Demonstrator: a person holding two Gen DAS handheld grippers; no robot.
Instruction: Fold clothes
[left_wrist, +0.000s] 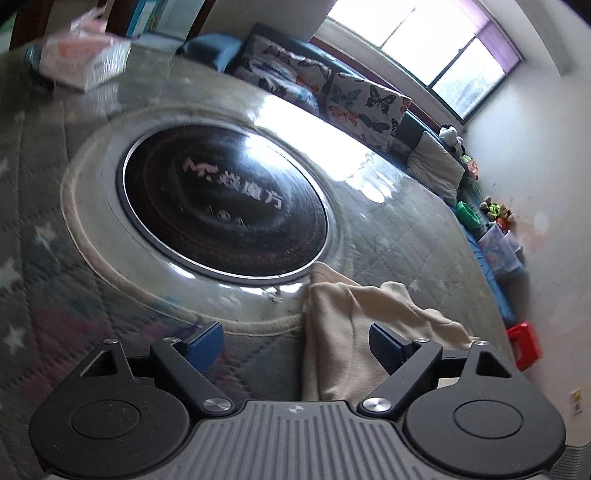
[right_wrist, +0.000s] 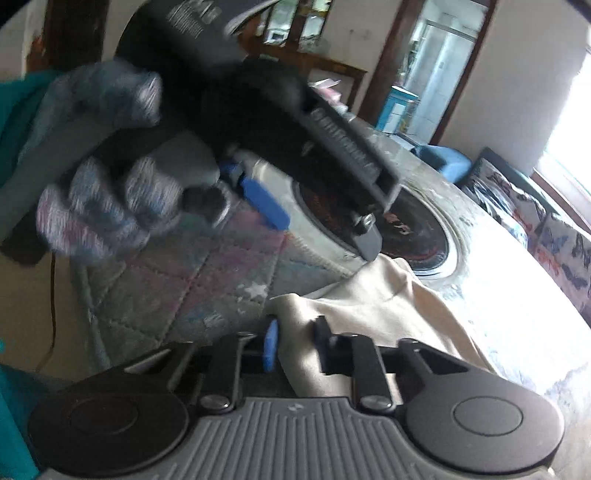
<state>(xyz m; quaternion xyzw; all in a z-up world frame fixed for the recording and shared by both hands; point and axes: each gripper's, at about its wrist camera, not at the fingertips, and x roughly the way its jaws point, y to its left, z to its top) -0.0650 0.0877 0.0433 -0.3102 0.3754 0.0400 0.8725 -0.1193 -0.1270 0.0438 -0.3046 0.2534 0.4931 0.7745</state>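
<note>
A cream garment (left_wrist: 351, 314) lies crumpled on the glass-topped table (left_wrist: 399, 236), beside a round black cooktop (left_wrist: 225, 206) set into it. My left gripper (left_wrist: 295, 345) stands open over the garment's left edge. Its right finger is above the cloth and its left finger is over bare table. In the right wrist view my right gripper (right_wrist: 297, 345) is shut on a fold of the cream garment (right_wrist: 388, 295), with cloth pinched between its narrow fingers. The left gripper (right_wrist: 325, 236) hangs above the garment's far end, held by a person's gloved hand (right_wrist: 107, 206).
A tissue box (left_wrist: 85, 62) sits at the table's far left. A sofa with butterfly cushions (left_wrist: 354, 99) runs along the far side under a window (left_wrist: 443, 44). Toys and a red stool (left_wrist: 524, 343) stand by the right wall. A doorway (right_wrist: 436, 66) lies beyond the table.
</note>
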